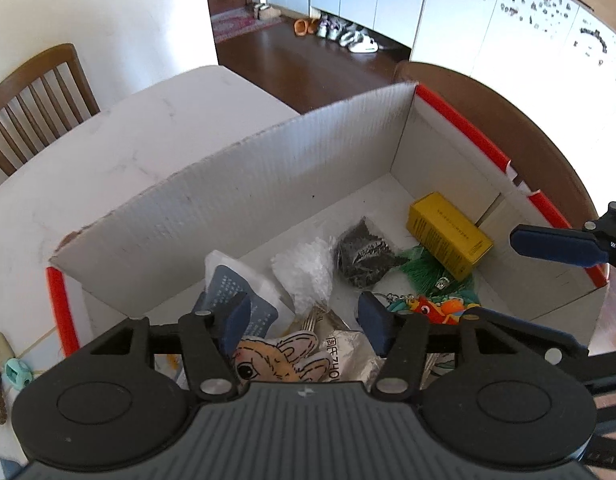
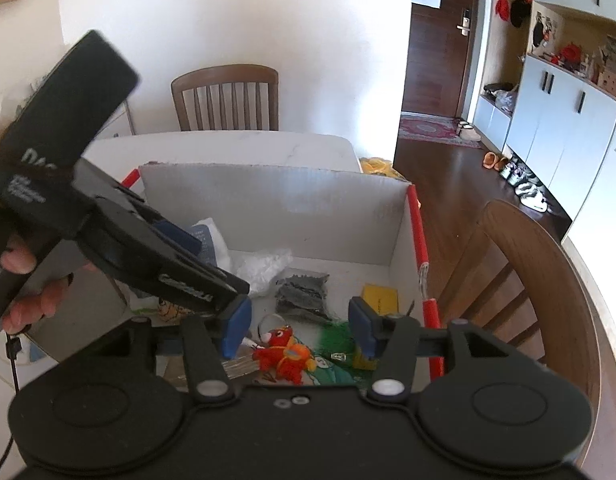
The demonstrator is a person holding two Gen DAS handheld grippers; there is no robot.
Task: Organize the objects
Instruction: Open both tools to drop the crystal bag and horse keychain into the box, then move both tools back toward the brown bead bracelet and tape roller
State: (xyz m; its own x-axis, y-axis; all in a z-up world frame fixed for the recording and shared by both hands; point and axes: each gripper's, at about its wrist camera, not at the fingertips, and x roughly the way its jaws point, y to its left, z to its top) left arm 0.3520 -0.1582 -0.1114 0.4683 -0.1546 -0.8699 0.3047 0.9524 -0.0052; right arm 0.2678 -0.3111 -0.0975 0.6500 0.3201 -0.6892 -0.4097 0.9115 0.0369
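While the red plush keychain (image 2: 283, 354) lies on the floor of the white box (image 1: 267, 184), just below and between my right fingers (image 2: 299, 326), those fingers stand released around nothing. My left fingers (image 1: 305, 322) are likewise parted and empty above a rabbit charm (image 1: 275, 356). The yellow carton (image 1: 448, 236) sits farther in; the box rests on the bench (image 1: 107, 140).

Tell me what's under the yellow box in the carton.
The yellow box lies partly on a green tassel; the tassel's covered part and the carton floor beneath are hidden.
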